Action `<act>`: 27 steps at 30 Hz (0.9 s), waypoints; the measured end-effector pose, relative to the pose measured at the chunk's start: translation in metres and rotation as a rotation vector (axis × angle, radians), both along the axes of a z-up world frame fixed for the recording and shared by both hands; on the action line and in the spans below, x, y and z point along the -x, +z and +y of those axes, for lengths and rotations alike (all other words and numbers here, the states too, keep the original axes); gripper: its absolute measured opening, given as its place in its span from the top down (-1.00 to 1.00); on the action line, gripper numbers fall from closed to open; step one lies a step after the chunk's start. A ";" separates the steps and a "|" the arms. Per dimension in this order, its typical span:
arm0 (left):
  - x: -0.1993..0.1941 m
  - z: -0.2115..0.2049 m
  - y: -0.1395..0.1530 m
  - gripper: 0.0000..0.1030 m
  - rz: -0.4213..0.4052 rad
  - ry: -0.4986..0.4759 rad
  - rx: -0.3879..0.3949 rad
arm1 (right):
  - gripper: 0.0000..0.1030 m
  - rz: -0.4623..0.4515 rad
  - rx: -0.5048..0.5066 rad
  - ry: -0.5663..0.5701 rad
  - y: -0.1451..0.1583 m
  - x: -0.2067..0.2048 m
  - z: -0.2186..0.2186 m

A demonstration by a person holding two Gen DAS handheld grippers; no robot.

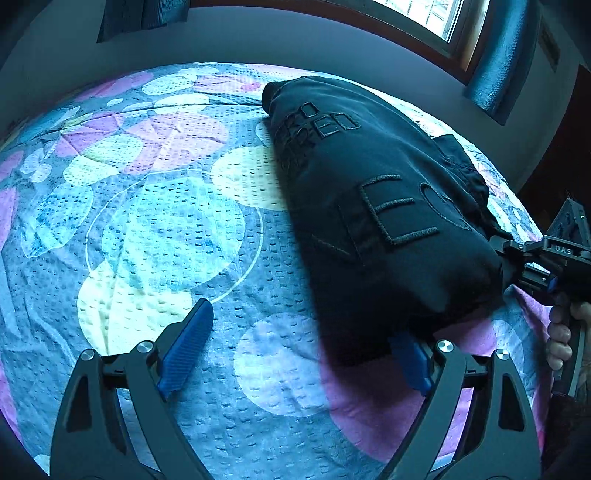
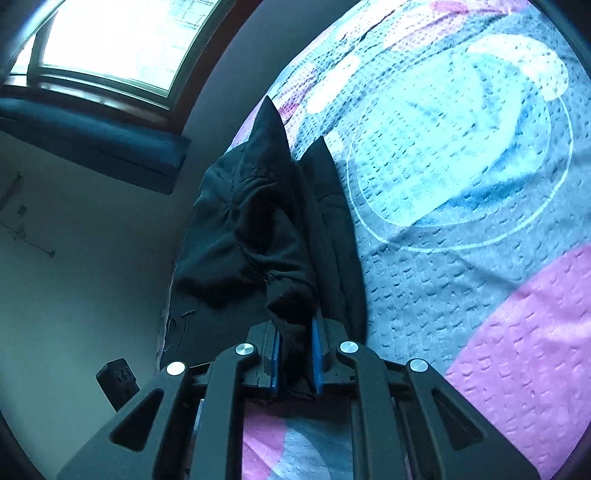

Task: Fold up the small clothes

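A black garment (image 1: pixel 369 206) with raised stitched letters lies on the patterned bedspread (image 1: pixel 166 221), running from the far middle to the near right. My left gripper (image 1: pixel 303 325) is open, its left blue pad (image 1: pixel 188 347) over bare bedspread. Its right pad (image 1: pixel 410 362) sits at the garment's near edge, partly hidden by the cloth. My right gripper (image 1: pixel 513 258) holds the garment's right edge. In the right wrist view the right gripper (image 2: pixel 295 332) is shut on a bunched fold of the black garment (image 2: pixel 255 221), which rises slightly from the bedspread (image 2: pixel 461 184).
A person's hand (image 1: pixel 561 332) holds the right gripper's handle. A window (image 1: pixel 424 14) and a blue curtain (image 1: pixel 502 55) stand beyond the bed's far edge. A small dark box (image 2: pixel 118 380) sits by the wall, left of the bed.
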State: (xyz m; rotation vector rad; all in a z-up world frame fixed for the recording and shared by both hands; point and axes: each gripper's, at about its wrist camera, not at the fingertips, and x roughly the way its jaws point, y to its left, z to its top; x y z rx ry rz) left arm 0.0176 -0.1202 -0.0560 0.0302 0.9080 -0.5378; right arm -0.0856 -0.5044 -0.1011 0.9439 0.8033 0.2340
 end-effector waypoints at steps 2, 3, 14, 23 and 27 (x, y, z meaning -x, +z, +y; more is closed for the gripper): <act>0.000 0.001 -0.001 -0.78 0.004 0.000 0.003 | 0.75 -0.009 0.046 0.000 0.007 0.004 0.002; -0.001 0.002 -0.002 -0.78 0.011 -0.001 0.007 | 0.75 -0.005 0.060 0.003 0.006 0.004 0.003; -0.005 0.003 -0.006 -0.81 0.035 -0.006 0.022 | 0.76 -0.024 -0.094 -0.010 -0.021 0.015 -0.010; -0.006 0.003 -0.006 -0.82 0.038 -0.007 0.023 | 0.77 -0.044 -0.153 -0.015 -0.030 0.022 -0.015; -0.006 0.003 -0.007 -0.82 0.040 -0.007 0.026 | 0.77 -0.049 -0.153 -0.016 -0.030 0.024 -0.015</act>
